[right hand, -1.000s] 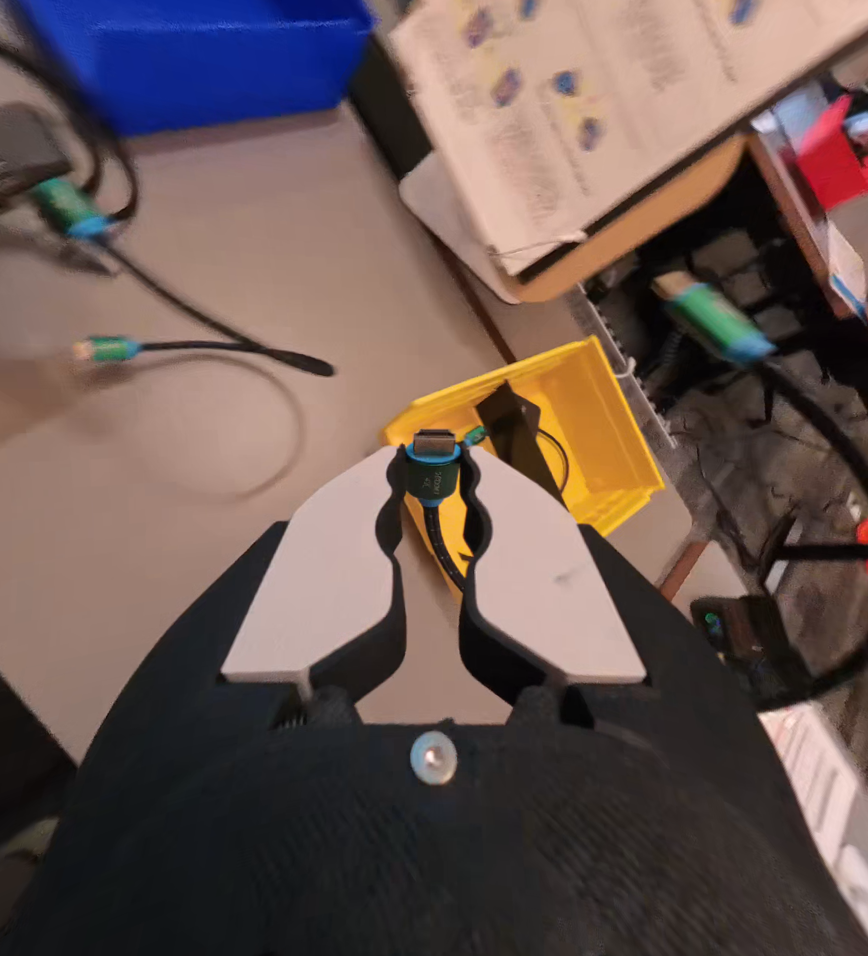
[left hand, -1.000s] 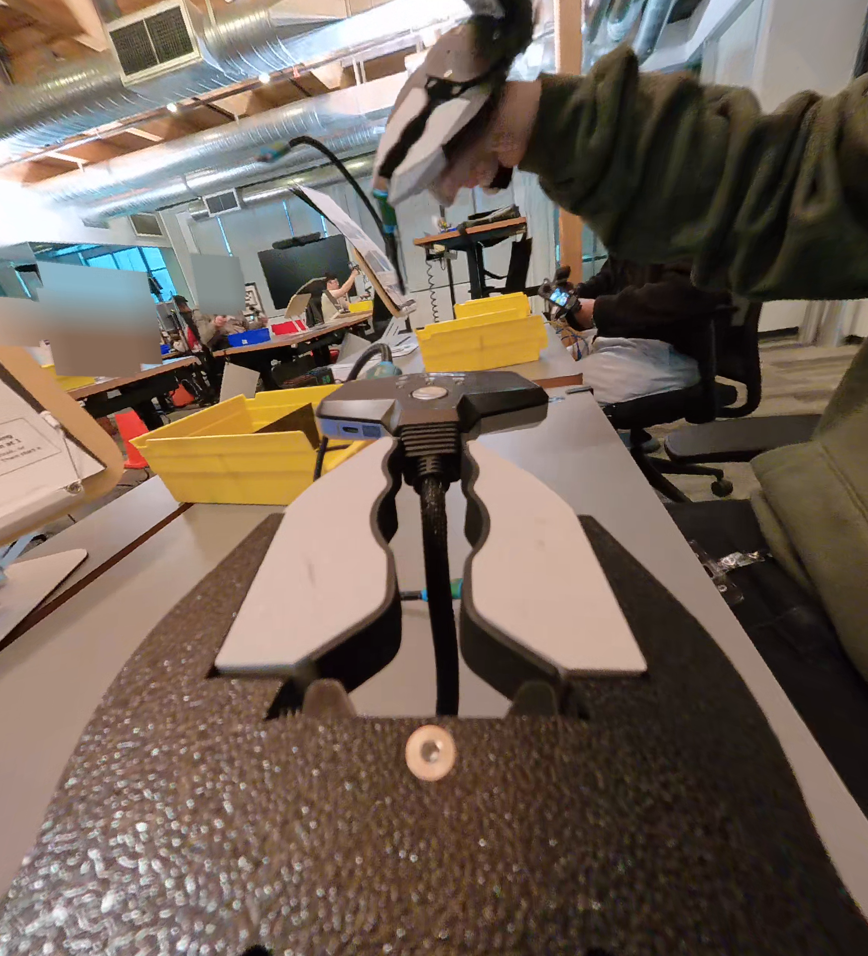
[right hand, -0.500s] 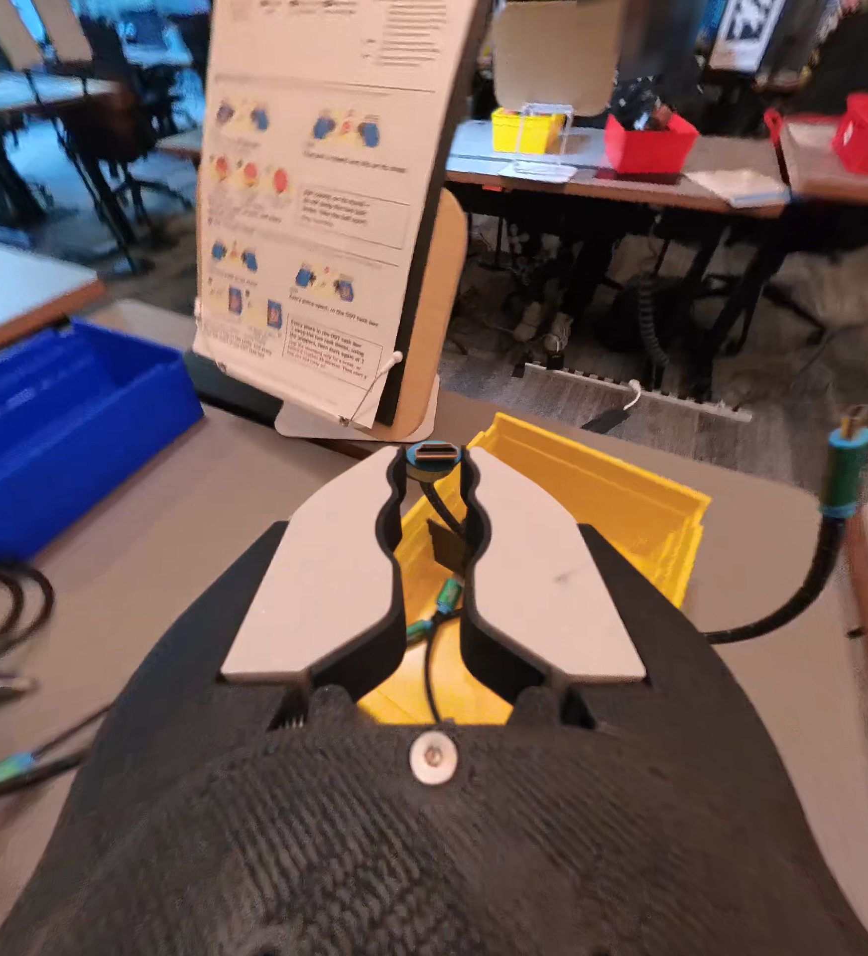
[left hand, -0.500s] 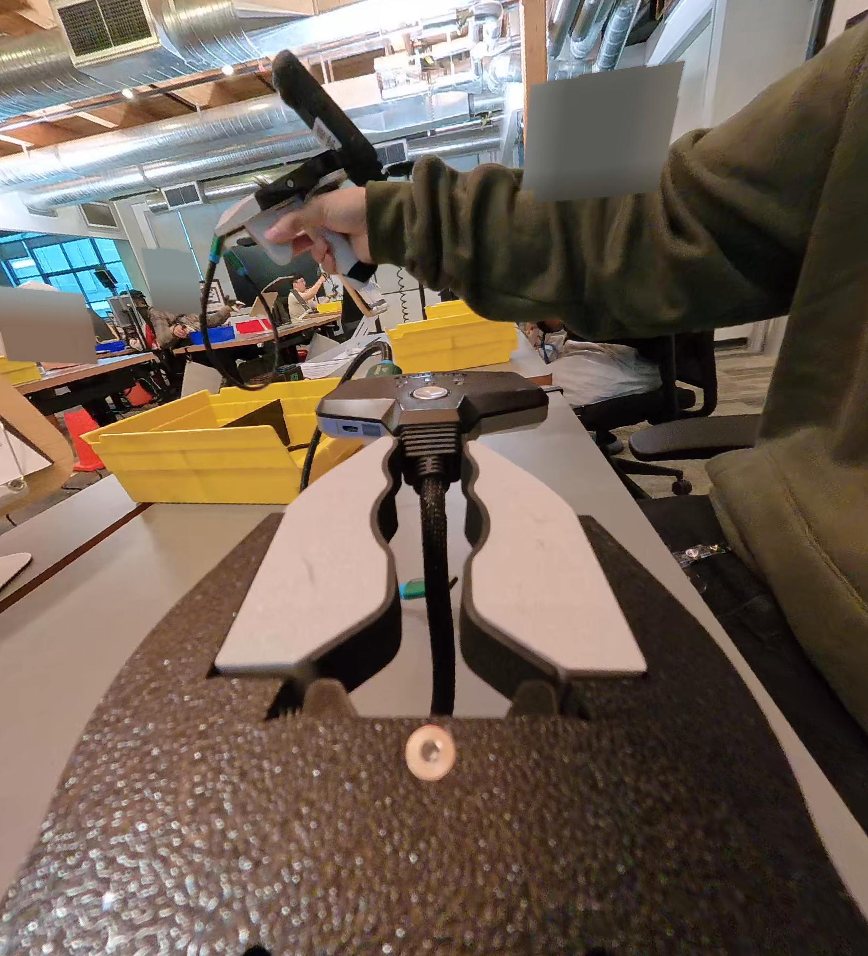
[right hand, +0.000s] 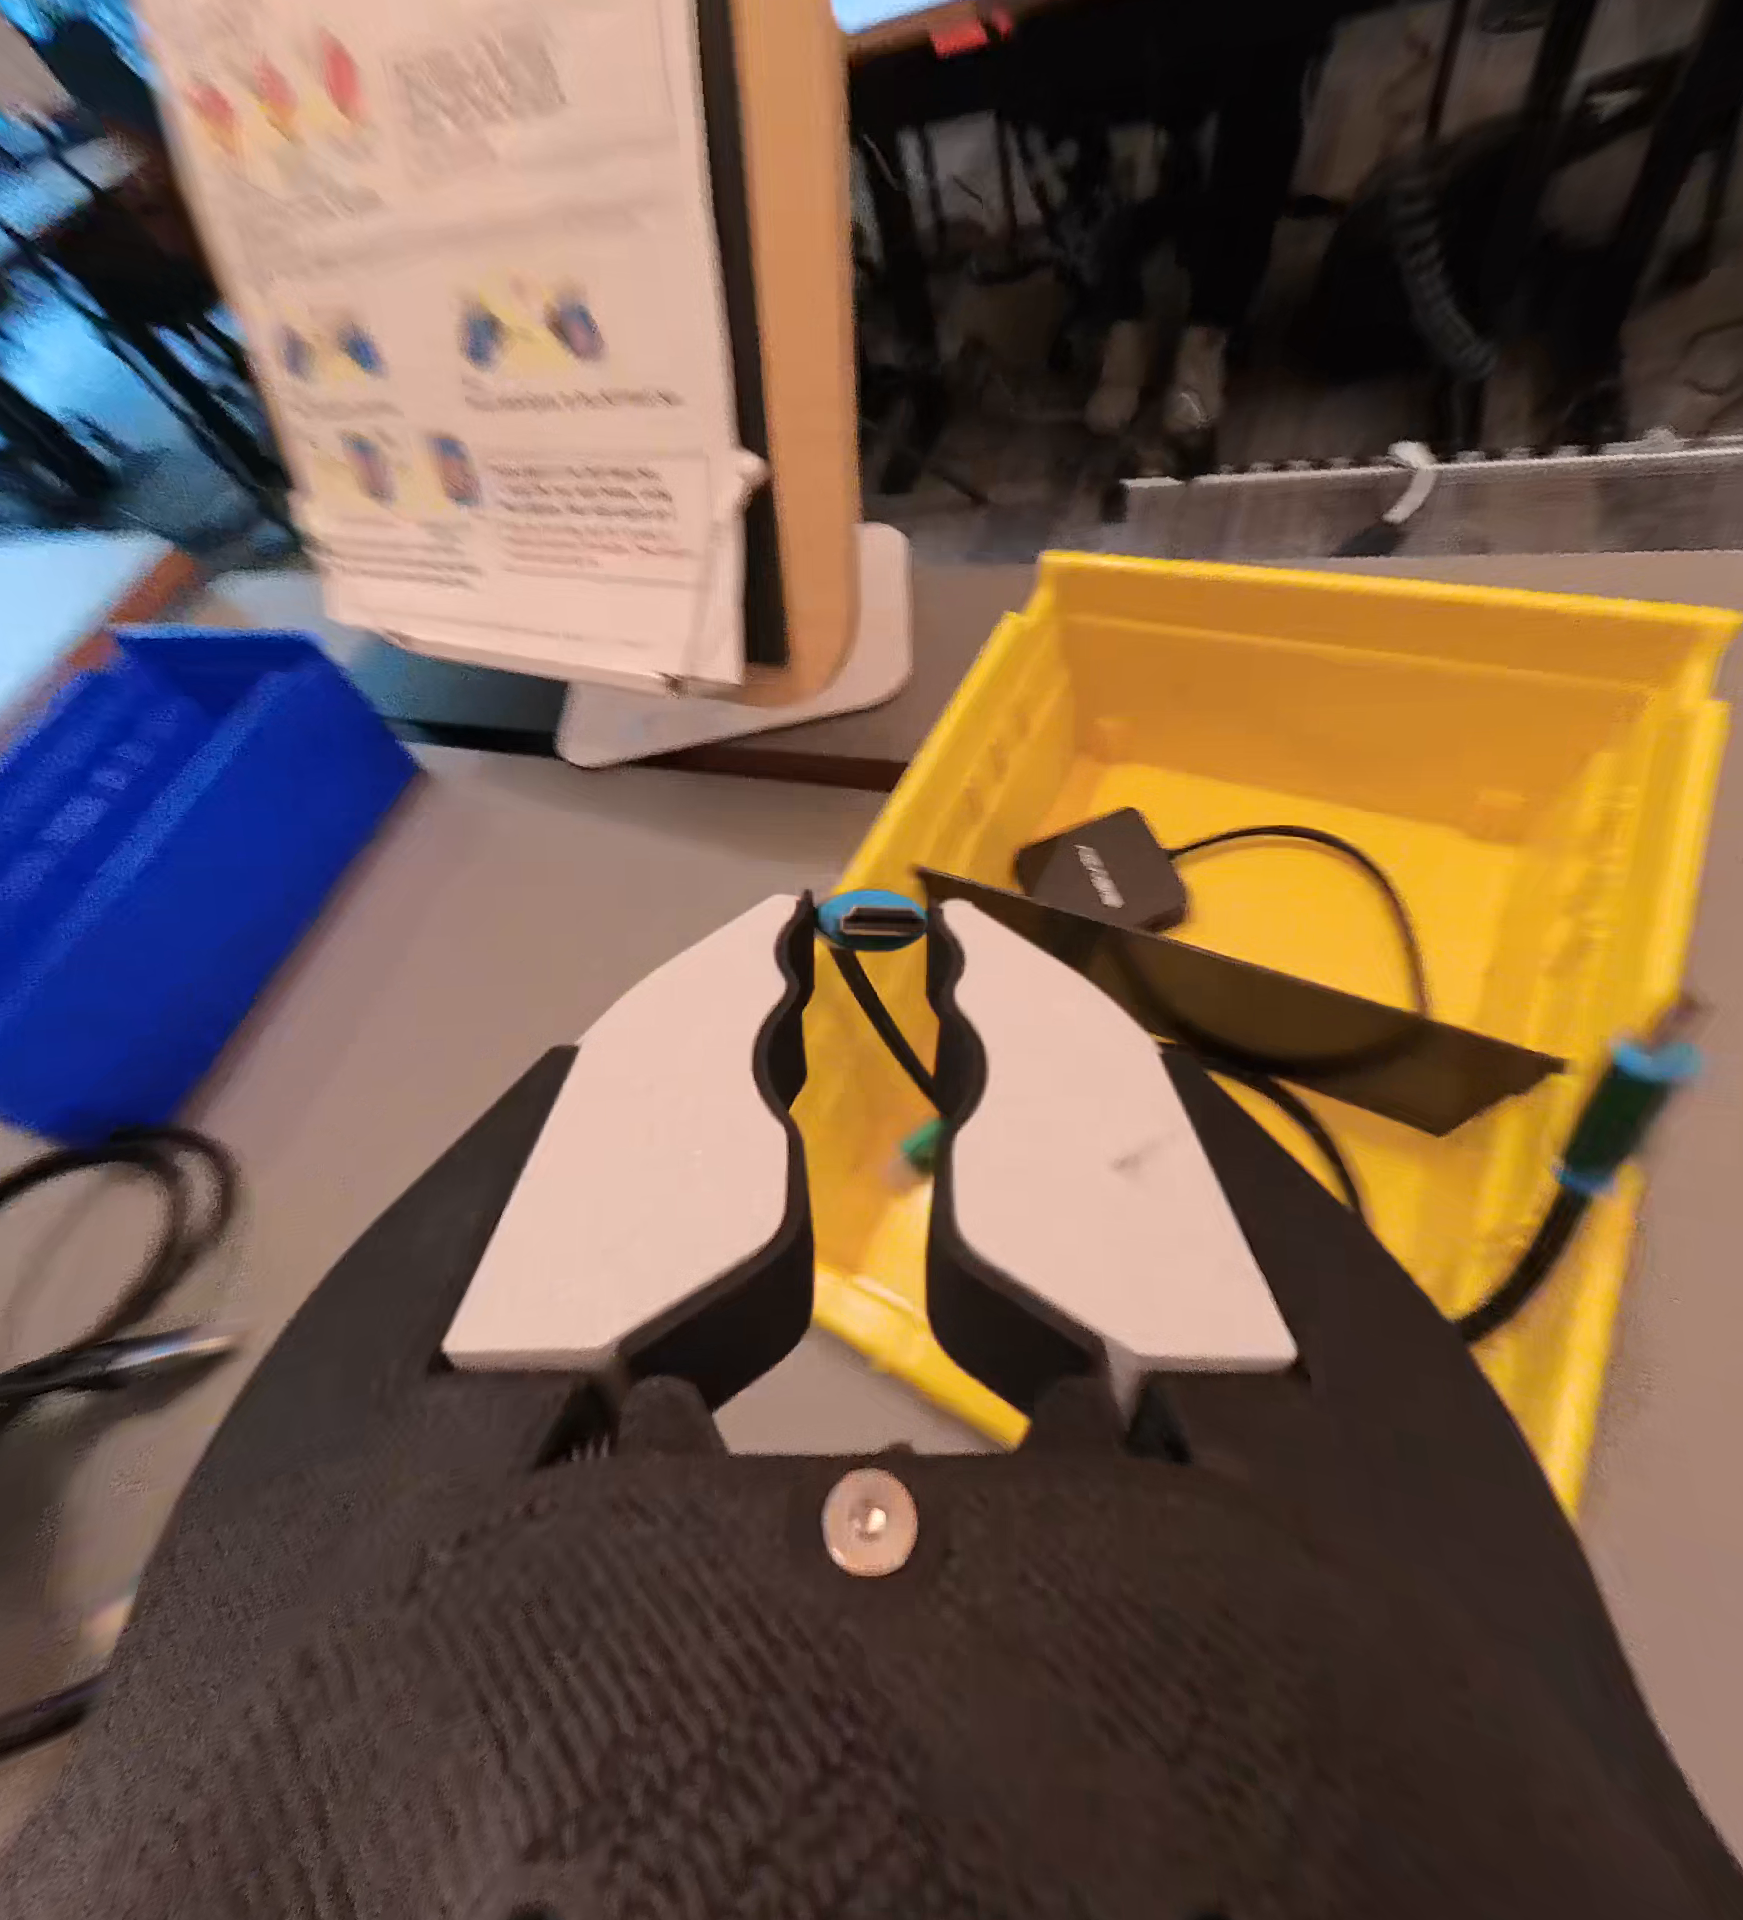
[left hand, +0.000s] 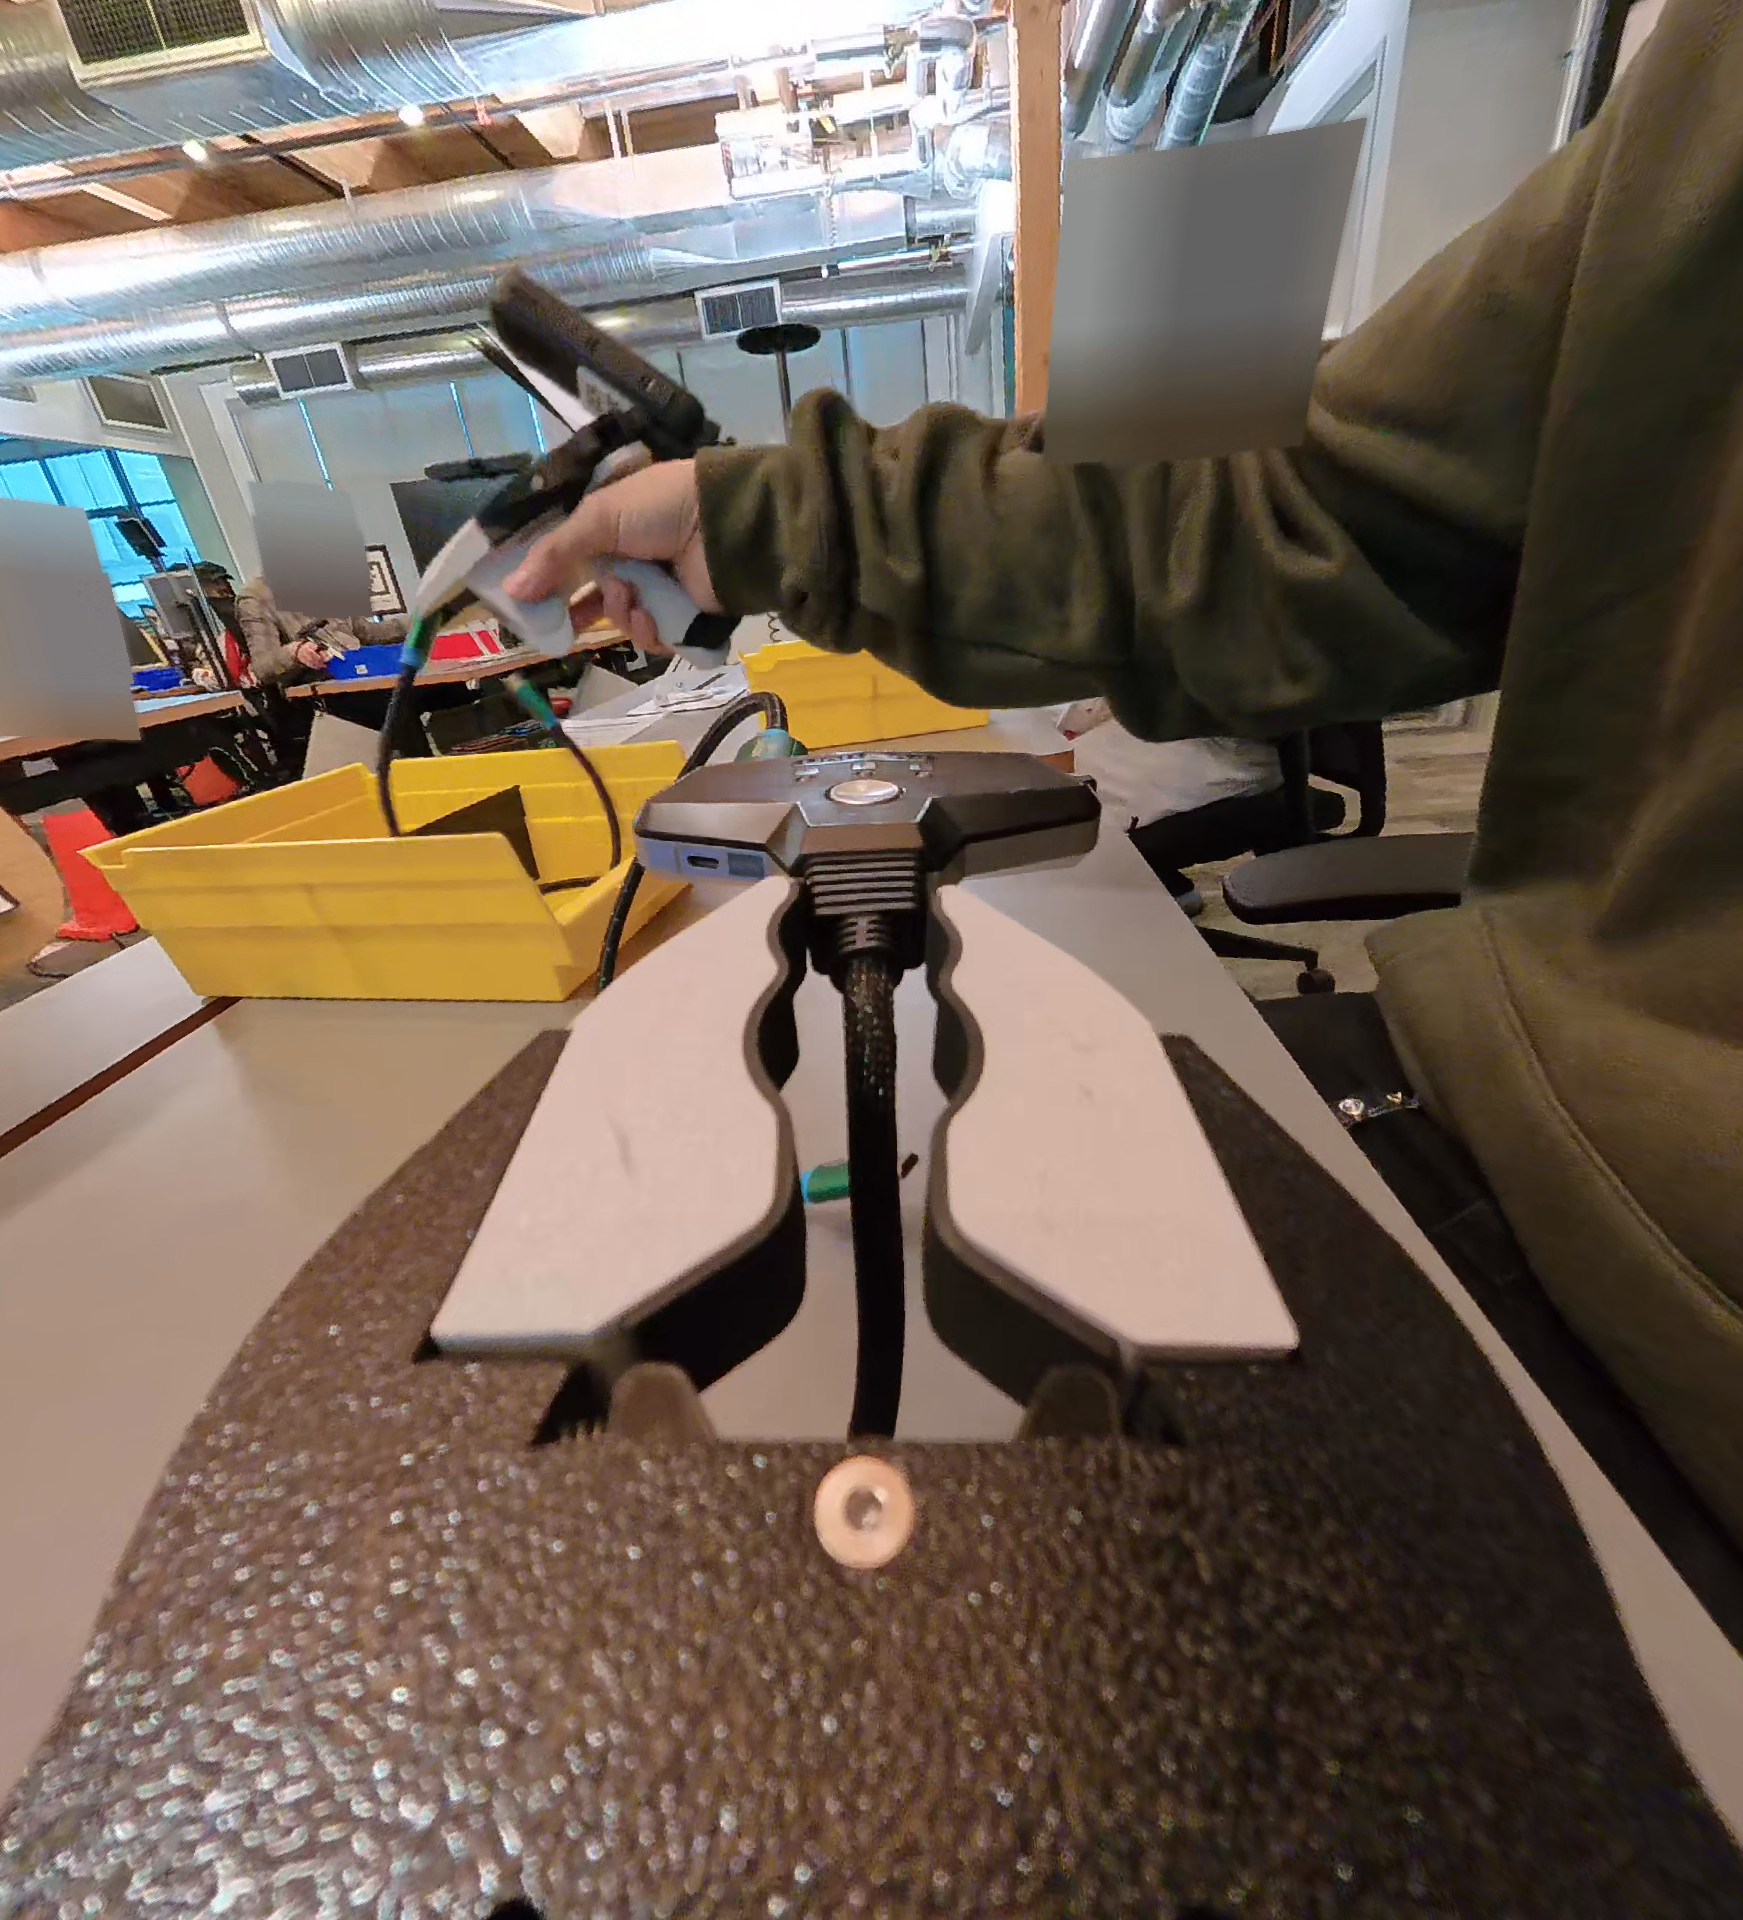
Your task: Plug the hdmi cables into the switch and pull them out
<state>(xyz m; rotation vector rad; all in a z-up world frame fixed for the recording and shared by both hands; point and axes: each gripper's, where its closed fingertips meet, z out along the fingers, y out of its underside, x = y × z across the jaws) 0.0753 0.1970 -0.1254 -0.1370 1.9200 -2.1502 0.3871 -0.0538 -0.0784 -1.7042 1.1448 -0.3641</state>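
Black, wedge-shaped switch [left hand: 872, 805] with a round metal button on top, sat on grey matte table [left hand: 223, 1122] just beyond left gripper [left hand: 865, 940]; ribbed collar of its braided black lead [left hand: 872, 1143] pinched at the fingertips, jaws narrow around it. Second thick braided cable [left hand: 742, 717] plugged in at the switch's far side. Small green plug [left hand: 825, 1181] on the table under the lead. Right gripper [right hand: 872, 925] clamped on a plug [right hand: 869, 921] with a blue rim and metal mouth facing the camera, thin cable hanging below into yellow plastic bin [right hand: 1366, 644]. In the left view, same gripper [left hand: 451, 587] held up in a hand [left hand: 628, 530] over the bin, olive fleece sleeve [left hand: 1054, 582] behind. Bin contents: flat black adapter [right hand: 1101, 868] with thin looped wire, slanted black divider [right hand: 1262, 1008]. Another green plug [right hand: 1615, 1122] with blue ends at the bin's right wall, touching or not: cannot tell. Blue bin [right hand: 119, 831] to the left; printed sheet on a wooden stand [right hand: 805, 312] behind. Open workroom, silver ducts [left hand: 327, 260], wooden ceiling beams.
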